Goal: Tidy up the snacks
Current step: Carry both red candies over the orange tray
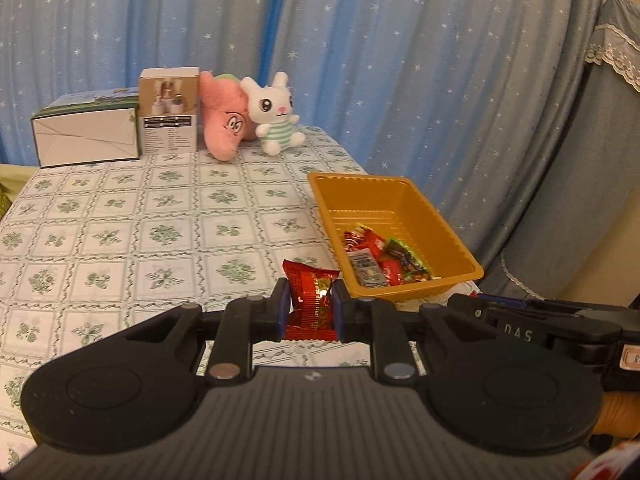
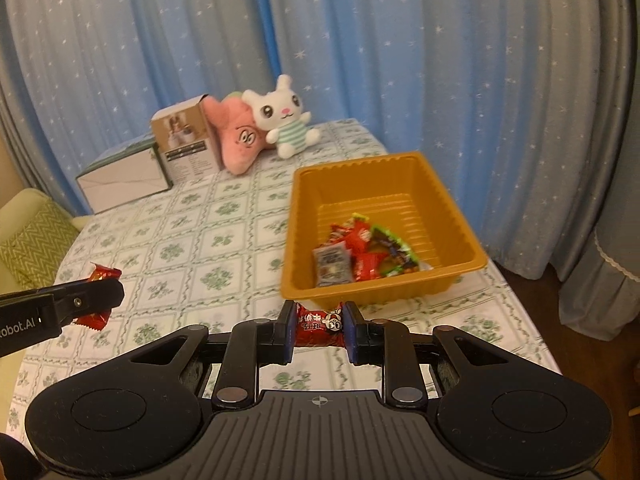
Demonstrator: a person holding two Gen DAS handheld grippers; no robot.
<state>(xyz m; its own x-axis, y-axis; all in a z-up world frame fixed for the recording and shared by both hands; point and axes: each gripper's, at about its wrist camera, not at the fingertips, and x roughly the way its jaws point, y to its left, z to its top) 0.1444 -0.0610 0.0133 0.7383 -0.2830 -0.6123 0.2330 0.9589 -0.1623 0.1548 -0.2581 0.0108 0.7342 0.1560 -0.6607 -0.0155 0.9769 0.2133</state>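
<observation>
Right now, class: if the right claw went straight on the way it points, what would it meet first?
Probably the near wall of the orange tray, directly beyond the right claw and its red candy; depth is uncertain.

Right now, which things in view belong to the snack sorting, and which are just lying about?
Job:
- red packet in left gripper
- red candy in right gripper
- orange tray
- snacks in tray

Lying about:
- bunny
- pink plush
- brown box
- white box
</observation>
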